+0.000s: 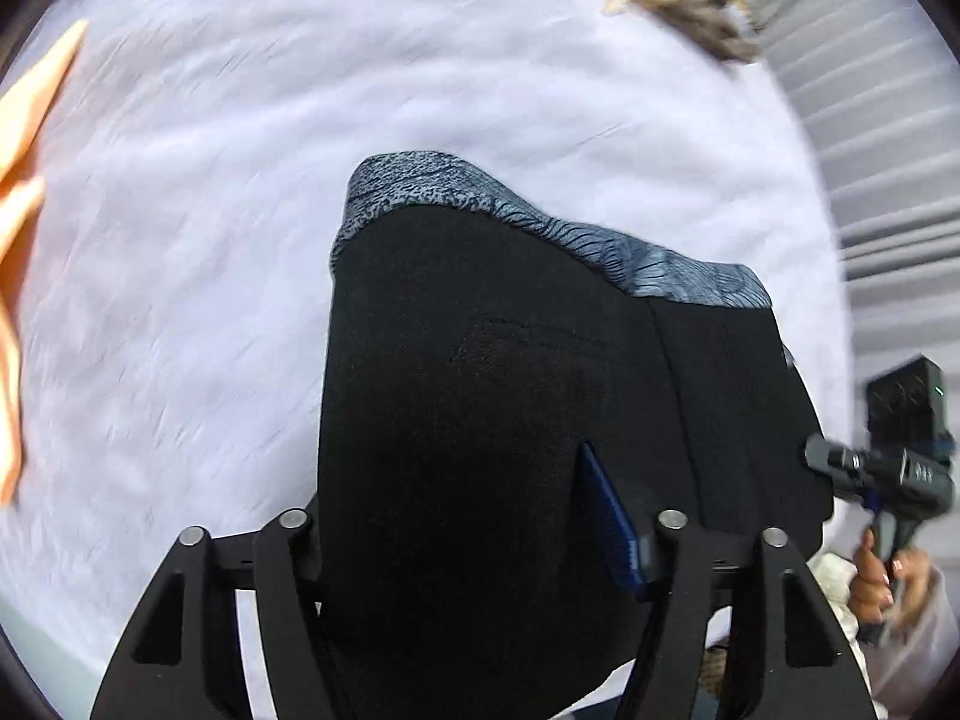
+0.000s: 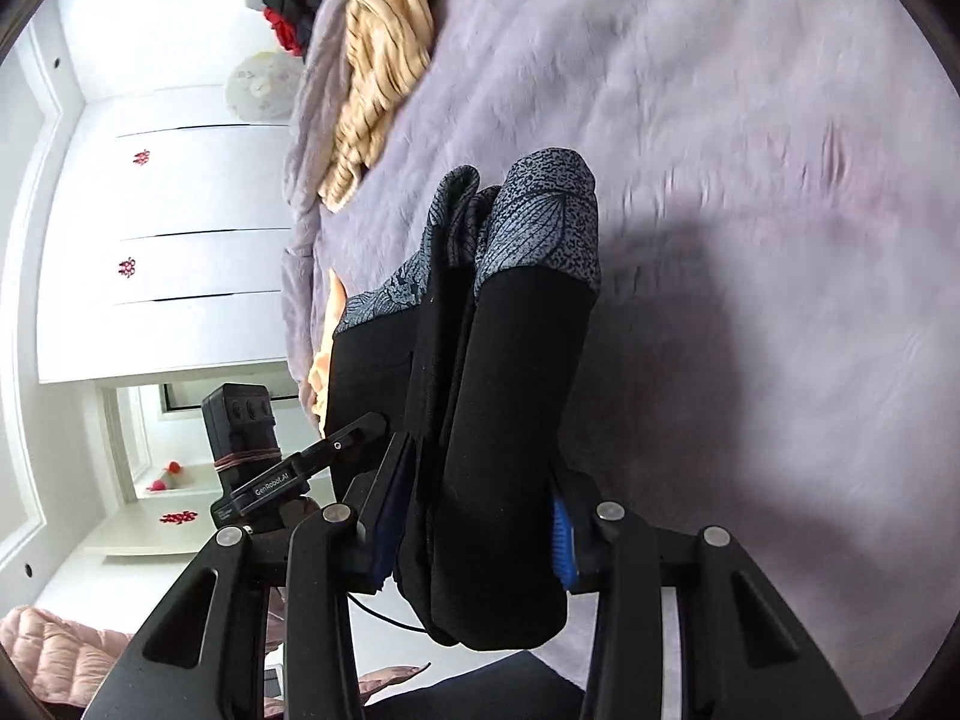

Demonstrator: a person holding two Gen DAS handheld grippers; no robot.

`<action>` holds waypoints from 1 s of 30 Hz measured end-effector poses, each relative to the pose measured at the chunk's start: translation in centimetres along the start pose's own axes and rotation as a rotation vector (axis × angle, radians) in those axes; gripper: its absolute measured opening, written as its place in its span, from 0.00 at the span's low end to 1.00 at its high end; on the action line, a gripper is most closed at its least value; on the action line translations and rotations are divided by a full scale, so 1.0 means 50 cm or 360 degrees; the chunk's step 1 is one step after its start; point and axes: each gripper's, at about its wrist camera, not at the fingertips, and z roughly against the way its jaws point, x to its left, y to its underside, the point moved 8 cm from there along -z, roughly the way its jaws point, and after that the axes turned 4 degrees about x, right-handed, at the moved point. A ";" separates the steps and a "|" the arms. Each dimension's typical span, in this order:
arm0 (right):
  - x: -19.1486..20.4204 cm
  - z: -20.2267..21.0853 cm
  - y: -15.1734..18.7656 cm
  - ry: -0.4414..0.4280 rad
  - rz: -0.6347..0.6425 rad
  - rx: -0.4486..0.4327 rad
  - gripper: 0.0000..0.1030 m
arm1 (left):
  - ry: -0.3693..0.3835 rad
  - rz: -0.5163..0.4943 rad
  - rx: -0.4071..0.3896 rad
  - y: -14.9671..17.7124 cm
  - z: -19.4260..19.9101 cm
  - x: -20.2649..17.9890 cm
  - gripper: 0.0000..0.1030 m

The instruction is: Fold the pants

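— Where are the pants?

— Between my jaws: my left gripper (image 1: 480,546) and right gripper (image 2: 474,540) each clamp the black pants (image 1: 480,390), lifted over the lilac bed (image 1: 210,240).

— Which way do they run?

— From the lower frame upward, patterned grey band (image 1: 540,222) farthest.

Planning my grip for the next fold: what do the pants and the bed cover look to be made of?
Pants: black, matte, soft knit-like fabric, probably stretchy, with a grey leaf-print band; it drapes limply in thick folds between the claw pads. Bed cover: pale lilac, fuzzy plush or fleece by its brushed nap, though blur leaves that open.
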 end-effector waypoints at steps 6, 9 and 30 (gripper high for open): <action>-0.059 -0.034 0.035 0.0362 -0.0113 0.0015 0.53 | -0.0222 -0.0043 -0.0062 0.028 0.022 0.039 0.76; -0.072 0.006 0.036 0.0552 -0.0105 -0.0015 0.54 | -0.0323 -0.0094 -0.0139 0.020 0.058 0.045 0.76; 0.035 -0.116 0.075 0.0927 0.0312 0.0052 0.45 | -0.0616 -0.0227 -0.0165 0.084 0.046 0.014 0.80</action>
